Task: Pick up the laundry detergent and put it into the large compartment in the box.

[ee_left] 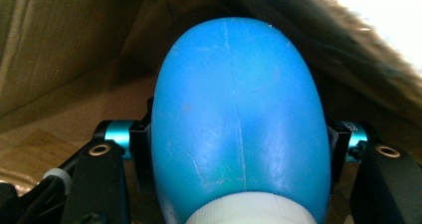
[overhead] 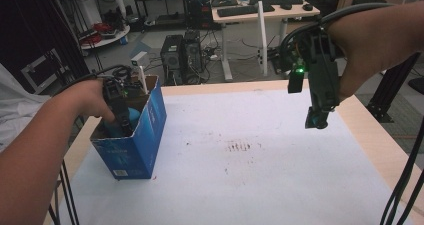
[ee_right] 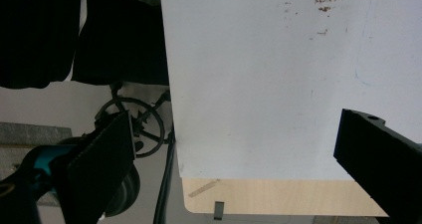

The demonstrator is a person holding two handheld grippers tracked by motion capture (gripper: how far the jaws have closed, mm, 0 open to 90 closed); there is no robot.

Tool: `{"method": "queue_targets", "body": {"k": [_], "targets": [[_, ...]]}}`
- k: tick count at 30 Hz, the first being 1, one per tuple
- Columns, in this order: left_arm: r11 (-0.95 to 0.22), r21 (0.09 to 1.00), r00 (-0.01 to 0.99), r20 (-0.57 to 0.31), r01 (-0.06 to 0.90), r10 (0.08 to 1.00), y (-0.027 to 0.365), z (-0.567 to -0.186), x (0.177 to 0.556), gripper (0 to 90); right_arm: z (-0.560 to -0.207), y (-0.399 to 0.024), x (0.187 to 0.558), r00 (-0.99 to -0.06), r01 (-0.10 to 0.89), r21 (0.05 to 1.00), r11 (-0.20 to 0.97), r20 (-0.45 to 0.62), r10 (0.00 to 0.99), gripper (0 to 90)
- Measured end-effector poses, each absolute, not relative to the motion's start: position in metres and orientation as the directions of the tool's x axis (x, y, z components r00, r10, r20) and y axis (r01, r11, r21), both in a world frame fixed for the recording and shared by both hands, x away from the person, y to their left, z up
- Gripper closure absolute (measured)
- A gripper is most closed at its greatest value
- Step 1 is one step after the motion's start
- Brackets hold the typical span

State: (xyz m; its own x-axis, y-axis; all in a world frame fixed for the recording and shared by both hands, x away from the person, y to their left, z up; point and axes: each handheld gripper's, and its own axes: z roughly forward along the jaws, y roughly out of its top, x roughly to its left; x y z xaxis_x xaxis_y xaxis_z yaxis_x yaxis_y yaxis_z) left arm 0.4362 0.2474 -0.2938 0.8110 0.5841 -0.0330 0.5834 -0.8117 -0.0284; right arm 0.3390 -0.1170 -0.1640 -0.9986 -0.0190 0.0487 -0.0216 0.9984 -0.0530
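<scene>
Clearance around the blue box (overhead: pixel 134 135)

Cardboard walls crowd the clamped blue object (ee_left: pixel 239 119); the white table (overhead: pixel 260 165) to the right lies open.

White-topped table (overhead: pixel 280 175), stained; blue box (overhead: pixel 135 145) at left edge.

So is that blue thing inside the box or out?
Inside: the blue object, clamped by the left gripper, sits between the box walls.
</scene>
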Motion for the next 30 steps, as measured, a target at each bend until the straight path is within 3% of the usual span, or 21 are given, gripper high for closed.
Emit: {"method": "queue_targets", "body": {"k": [12, 30], "targets": [[-0.814, -0.022, 0.813, -0.043, 0.581, 0.581, 0.246, -0.295, 0.438, 36.7, -0.166, -0.116, 0.341, -0.999, -0.019, -0.055, 0.998, 0.050, -0.016, 1.8], [-0.792, 0.008, 0.792, -0.025, 0.610, 0.610, 0.248, -0.274, 0.434, 25.0, -0.166, -0.119, 0.339, -0.999, -0.016, -0.054, 0.998, 0.045, -0.014, 1.8]]}}
